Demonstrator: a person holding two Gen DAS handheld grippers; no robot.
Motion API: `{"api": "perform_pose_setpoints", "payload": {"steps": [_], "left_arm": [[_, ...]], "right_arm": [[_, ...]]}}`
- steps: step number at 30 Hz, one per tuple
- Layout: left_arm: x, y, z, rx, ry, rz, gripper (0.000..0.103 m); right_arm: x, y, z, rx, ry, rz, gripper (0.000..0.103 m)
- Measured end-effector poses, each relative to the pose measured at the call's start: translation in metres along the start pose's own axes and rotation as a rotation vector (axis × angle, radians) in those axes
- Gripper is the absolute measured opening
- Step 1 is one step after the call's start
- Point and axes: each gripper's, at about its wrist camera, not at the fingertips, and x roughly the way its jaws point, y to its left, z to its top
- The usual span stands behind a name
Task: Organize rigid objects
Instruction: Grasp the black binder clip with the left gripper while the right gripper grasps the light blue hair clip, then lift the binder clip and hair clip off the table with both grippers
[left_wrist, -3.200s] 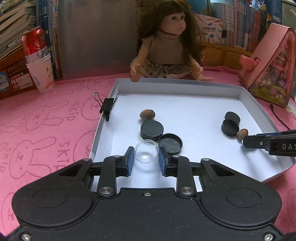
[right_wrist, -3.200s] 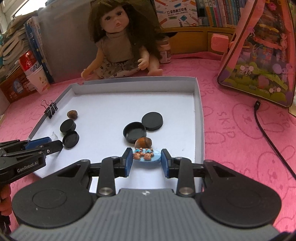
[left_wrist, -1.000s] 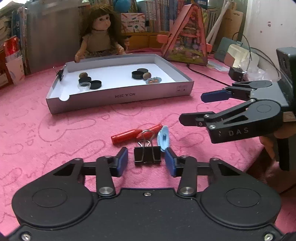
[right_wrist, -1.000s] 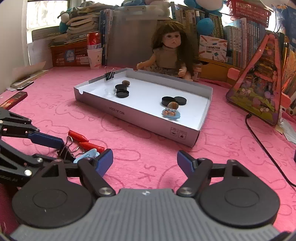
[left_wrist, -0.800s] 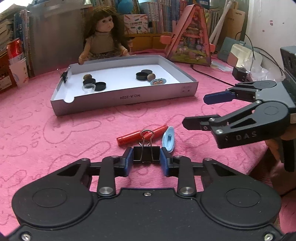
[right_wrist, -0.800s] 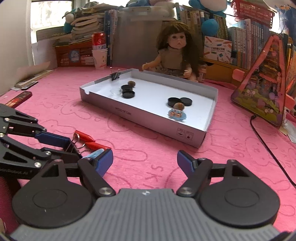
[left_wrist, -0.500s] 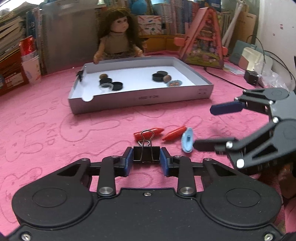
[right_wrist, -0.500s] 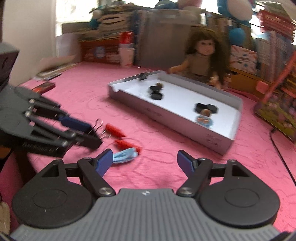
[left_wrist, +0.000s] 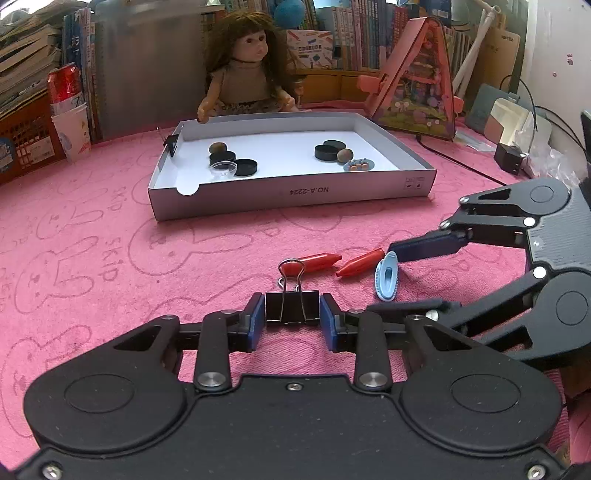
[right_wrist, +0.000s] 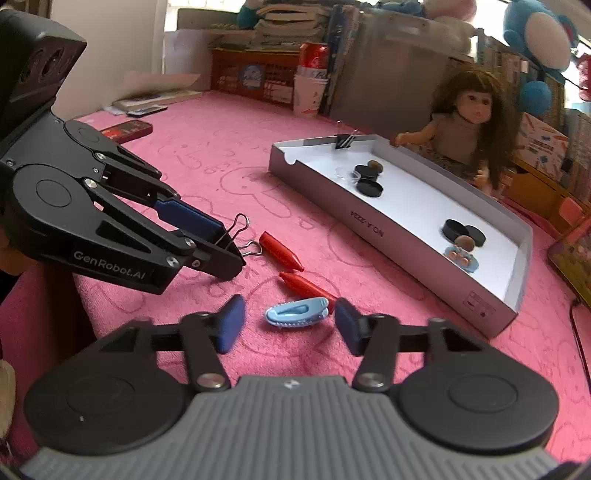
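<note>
- My left gripper (left_wrist: 292, 317) is clamped on the black binder clip (left_wrist: 291, 308) — the pads press its two flat sides, and its wire handles point forward, away from me. From the right wrist view the clip sits low over the pink counter (right_wrist: 207, 155); I cannot tell whether it is touching the cloth or just clear of it.
- My right gripper (right_wrist: 286, 325) is closing. The small light-blue oval piece (right_wrist: 297, 313) lies on the counter between its fingers, and the pads (right_wrist: 231, 326) are not yet on it.
- The relation that matters: the blue piece's long axis runs across the gap, from one pad toward the other, so the fingers are coming in on its two ends, not its flanks. I judge that a narrow hold; the piece may pivot if the pads meet it off-centre.
- The right pad comes in just beside the nearer red pointed piece (right_wrist: 301, 284), and a second red piece (right_wrist: 280, 254) lies a little beyond. I'd watch that the finger doesn't catch the near one.
- The grey tray (left_wrist: 295, 192) lies well ahead of both grippers, toward the doll (left_wrist: 247, 74). It already holds black round caps (left_wrist: 325, 151), a clear dish and small brown bits, and both carries should end there.
</note>
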Motion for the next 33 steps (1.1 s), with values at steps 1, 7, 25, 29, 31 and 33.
{"api": "perform_pose_setpoints", "payload": {"steps": [1,7,25,29,31,33], "left_arm": [[0.0,0.0,0.0,-0.001,0.0,0.0,0.031],[0.0,0.001,-0.001,-0.01,-0.004,0.002,0.032],[0.001,-0.003,-0.004,0.0,-0.018,0.026,0.04],[0.001,-0.002,-0.004,0.002,-0.018,0.026,0.04],[0.001,-0.003,-0.004,0.002,-0.017,0.026,0.04],[0.001,-0.003,-0.004,0.005,-0.017,0.027,0.04]], "right_arm": [[0.0,-0.001,0.001,-0.002,0.004,0.014,0.046],[-0.001,-0.004,0.002,0.031,0.005,0.018,0.042],[-0.017,-0.003,-0.005,0.063,0.006,-0.169,0.064],[-0.014,-0.014,-0.003,-0.014,0.008,-0.095,0.064],[-0.012,-0.019,-0.004,-0.027,0.024,-0.077,0.064],[-0.011,-0.022,-0.004,-0.023,0.034,-0.072,0.043]]}}
